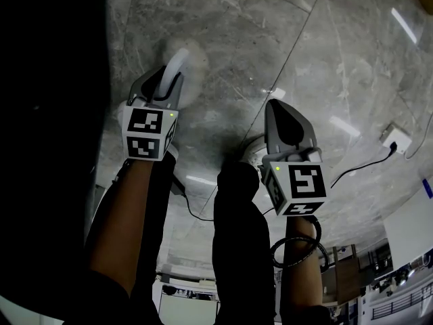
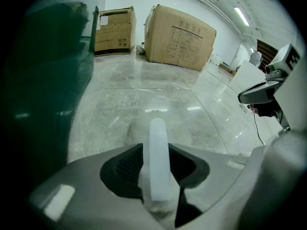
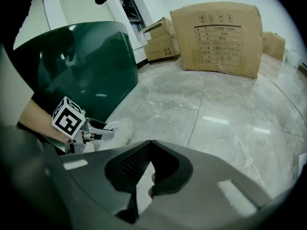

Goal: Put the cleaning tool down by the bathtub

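Observation:
My left gripper (image 1: 161, 87) is shut on the white handle (image 2: 158, 162) of the cleaning tool. The tool's fluffy white head (image 1: 191, 58) hangs just above the grey marble floor. In the right gripper view the same head (image 3: 120, 128) shows beside the left gripper (image 3: 88, 131), close to the dark green bathtub (image 3: 91, 66). The bathtub fills the left side of the left gripper view (image 2: 43, 90) and lies in shadow in the head view (image 1: 54, 114). To the right of the left gripper, my right gripper (image 1: 283, 117) is shut with nothing in it.
Two cardboard boxes (image 2: 180, 37) (image 2: 114, 31) stand at the far wall. A black cable (image 1: 358, 168) runs across the floor to a white socket block (image 1: 397, 139) on the right. The person's dark leg (image 1: 237, 202) stands between the two grippers.

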